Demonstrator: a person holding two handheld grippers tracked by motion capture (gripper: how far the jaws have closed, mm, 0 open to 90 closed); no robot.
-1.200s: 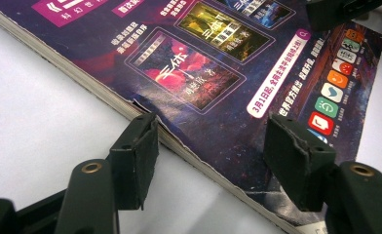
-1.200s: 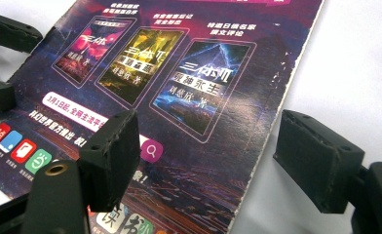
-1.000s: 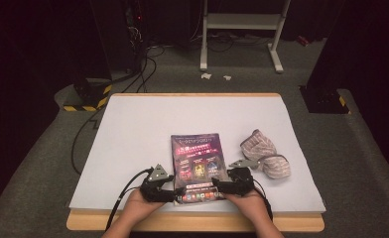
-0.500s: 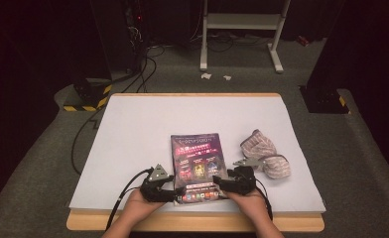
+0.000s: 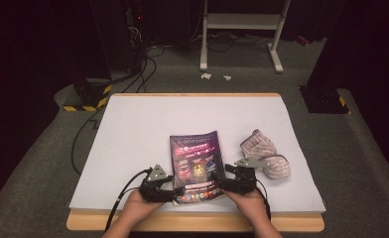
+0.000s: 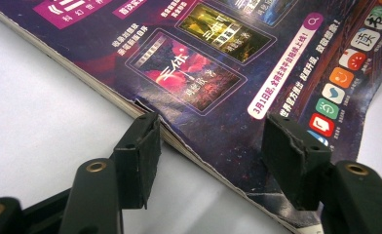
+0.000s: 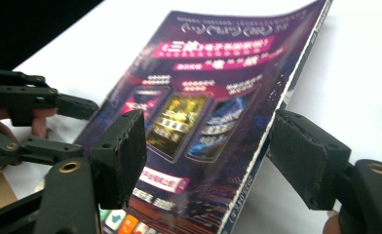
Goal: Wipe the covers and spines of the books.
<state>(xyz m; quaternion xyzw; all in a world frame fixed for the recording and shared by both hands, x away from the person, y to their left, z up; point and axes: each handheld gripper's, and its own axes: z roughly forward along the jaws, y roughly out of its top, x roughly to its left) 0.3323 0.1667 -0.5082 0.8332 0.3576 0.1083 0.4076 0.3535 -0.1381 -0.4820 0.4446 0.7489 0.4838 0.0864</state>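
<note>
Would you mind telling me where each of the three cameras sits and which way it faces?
High view: fixed above the table's near edge, looking forward and down; both forearms, left gripper and right gripper at the magazine's near end.
Left gripper view: rides the left gripper, looking along its jaws at the magazine's edge.
Right gripper view: rides the right gripper, facing the lifted cover; the left gripper shows too.
All share the magazine.

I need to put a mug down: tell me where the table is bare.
Bare: the white table left of the magazine, and the strip beyond it. Crowded: the near edge, with the left gripper and right gripper, and the cloth to the right.
</note>
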